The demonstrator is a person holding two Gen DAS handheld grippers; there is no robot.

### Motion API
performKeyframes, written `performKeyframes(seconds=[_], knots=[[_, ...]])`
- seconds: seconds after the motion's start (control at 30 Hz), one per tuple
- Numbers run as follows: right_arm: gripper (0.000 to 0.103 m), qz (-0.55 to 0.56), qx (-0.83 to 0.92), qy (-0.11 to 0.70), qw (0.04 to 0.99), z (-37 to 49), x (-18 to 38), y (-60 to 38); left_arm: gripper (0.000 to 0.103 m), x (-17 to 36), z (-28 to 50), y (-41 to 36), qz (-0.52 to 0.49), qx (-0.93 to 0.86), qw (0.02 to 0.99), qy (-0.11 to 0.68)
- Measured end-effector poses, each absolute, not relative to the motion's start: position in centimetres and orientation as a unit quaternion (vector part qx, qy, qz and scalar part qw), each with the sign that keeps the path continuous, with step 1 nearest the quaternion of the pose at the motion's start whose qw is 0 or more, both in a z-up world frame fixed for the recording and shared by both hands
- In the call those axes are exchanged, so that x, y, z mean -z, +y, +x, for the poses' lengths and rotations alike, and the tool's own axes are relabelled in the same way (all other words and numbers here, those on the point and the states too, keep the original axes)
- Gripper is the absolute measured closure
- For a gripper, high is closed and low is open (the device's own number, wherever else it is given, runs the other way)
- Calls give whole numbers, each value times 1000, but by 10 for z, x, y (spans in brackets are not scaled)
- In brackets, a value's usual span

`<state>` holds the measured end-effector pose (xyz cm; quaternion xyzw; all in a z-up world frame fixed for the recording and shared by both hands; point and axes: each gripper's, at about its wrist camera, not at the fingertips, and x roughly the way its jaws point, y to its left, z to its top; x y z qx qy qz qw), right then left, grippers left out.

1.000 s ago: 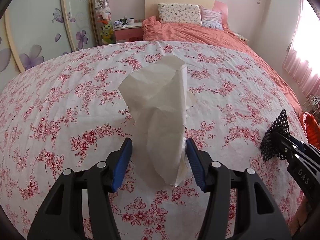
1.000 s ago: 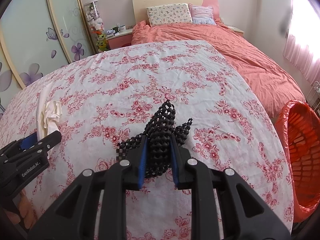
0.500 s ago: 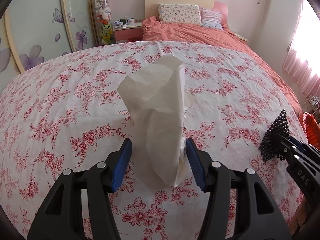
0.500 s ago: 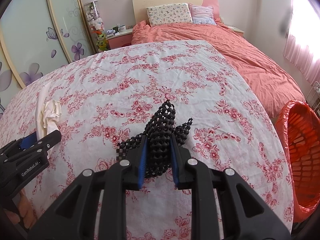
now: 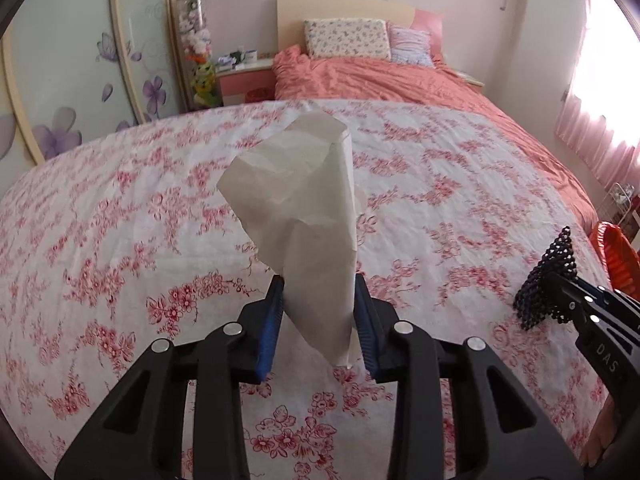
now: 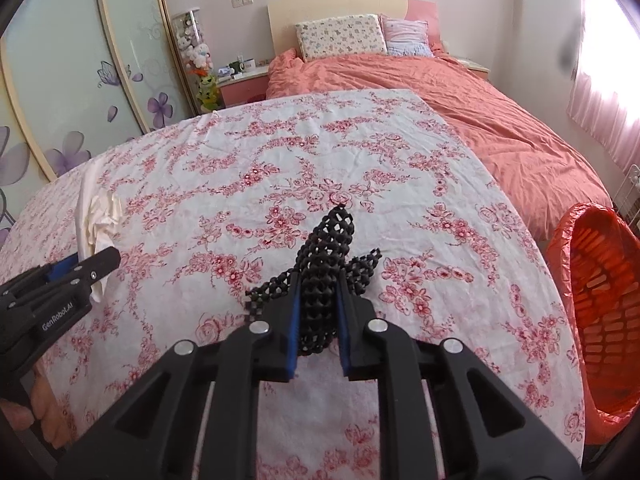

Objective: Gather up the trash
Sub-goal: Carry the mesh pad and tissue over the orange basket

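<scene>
My left gripper [image 5: 319, 312] is shut on a crumpled white tissue [image 5: 304, 216] that stands up from between its blue pads, above the floral bedsheet [image 5: 120, 240]. The tissue also shows in the right wrist view [image 6: 96, 220], with the left gripper [image 6: 86, 266] at the left edge. My right gripper [image 6: 318, 316] is shut on a piece of black mesh netting [image 6: 326, 256], held just over the sheet. It also shows at the right in the left wrist view, gripper [image 5: 560, 292] and mesh [image 5: 548, 276].
An orange trash basket lined with an orange bag [image 6: 592, 312] stands on the floor off the bed's right edge; its rim shows in the left wrist view [image 5: 616, 256]. A salmon duvet [image 6: 460, 112] and pillows [image 6: 340, 36] lie at the bed's head. A nightstand [image 6: 240, 84] stands beyond.
The left gripper has closed from open around the tissue to pinching it. The right gripper still holds the mesh and has barely moved.
</scene>
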<state>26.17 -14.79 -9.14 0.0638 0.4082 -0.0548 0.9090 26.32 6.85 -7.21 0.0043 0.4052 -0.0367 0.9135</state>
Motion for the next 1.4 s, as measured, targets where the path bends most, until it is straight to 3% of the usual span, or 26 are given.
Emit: performKeyframes(seconds=[0.77, 1.4], knots=[[87, 66, 90, 321, 940, 157, 12, -230, 68, 18, 216, -36, 35, 153, 919, 362], [87, 127, 197, 316, 919, 105, 30, -363, 68, 29, 208, -186, 68, 301, 875, 372]])
